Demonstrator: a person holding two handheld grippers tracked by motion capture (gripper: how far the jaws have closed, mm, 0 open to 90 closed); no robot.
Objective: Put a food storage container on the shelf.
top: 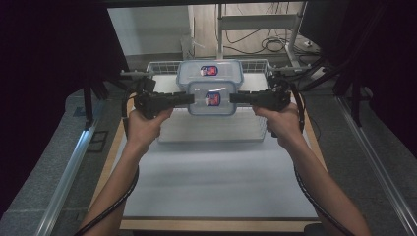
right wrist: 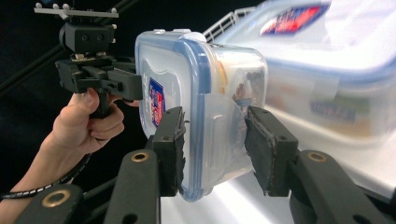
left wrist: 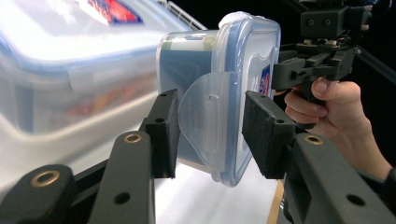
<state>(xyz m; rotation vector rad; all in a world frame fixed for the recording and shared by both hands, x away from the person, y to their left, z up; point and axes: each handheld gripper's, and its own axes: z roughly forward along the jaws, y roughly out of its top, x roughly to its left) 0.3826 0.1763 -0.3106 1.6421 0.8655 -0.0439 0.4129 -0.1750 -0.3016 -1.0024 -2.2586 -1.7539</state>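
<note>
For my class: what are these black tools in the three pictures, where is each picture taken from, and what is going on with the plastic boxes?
A person stands at a table and holds a hand tool in each hand, the left gripper and the right gripper, each with two black jaws. The high view looks down from above the person. The other two pictures come from cameras riding on each gripper, looking along its jaws. Both grippers clamp opposite ends of a small clear box with a blue-rimmed lid, holding it above the table. Each closes over a side latch flap. Behind it a larger similar box sits in a white wire basket.
</note>
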